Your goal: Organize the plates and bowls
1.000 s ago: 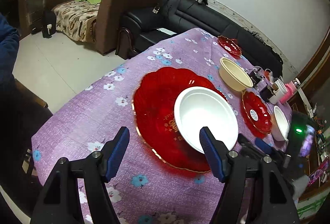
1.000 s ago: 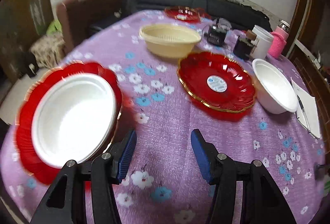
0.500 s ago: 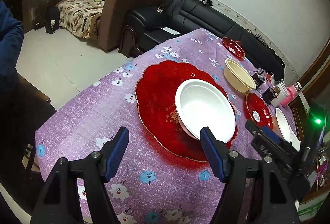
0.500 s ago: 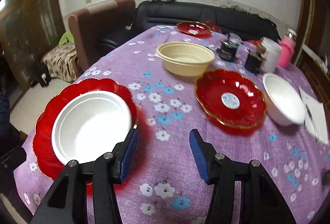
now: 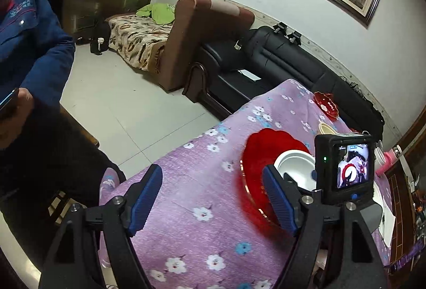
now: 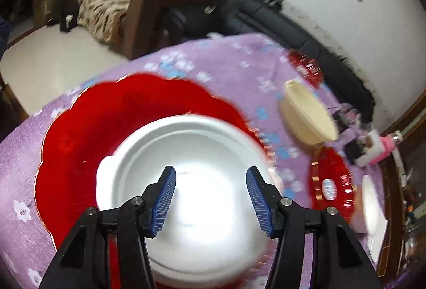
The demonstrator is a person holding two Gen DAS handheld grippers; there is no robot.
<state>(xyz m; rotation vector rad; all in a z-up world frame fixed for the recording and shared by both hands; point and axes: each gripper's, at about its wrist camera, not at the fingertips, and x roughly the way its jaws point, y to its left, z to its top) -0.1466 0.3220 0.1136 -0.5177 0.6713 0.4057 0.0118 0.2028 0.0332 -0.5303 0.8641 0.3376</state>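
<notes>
**Both grippers wide open over the big red plate**

The right gripper [image 6: 210, 188] hung with its blue-padded jaws spread wide and nothing between them, poised right above the white bowl [image 6: 186, 182]. Whether the pads touched the bowl, the blur would not let me say. That bowl sat inside the large red scalloped plate [image 6: 106, 124], toward its right half, on the purple flowered tablecloth [image 6: 213, 54].

Over on the other side, the left gripper [image 5: 213, 195] was open too, jaws far apart, holding nothing and hovering above bare cloth near the table's edge. Just beside its right finger lay the same red plate [image 5: 266, 150] and white bowl [image 5: 293, 166], partly hidden behind the small black camera [image 5: 343, 164] on the right gripper, its screen lit.

Further out, a cream bowl [image 6: 308, 116] stood beyond the big plate, with a small red plate [image 6: 306, 68] farther back near the table's far edge. To the right sat a medium red plate [image 6: 332, 182] with a white label at its centre, and just past it another white bowl [image 6: 372, 206]. A pink bottle [image 6: 386, 148] stood at the far right. Behind the table ran a black sofa [image 5: 279, 62] and a brown armchair [image 5: 191, 31].
</notes>
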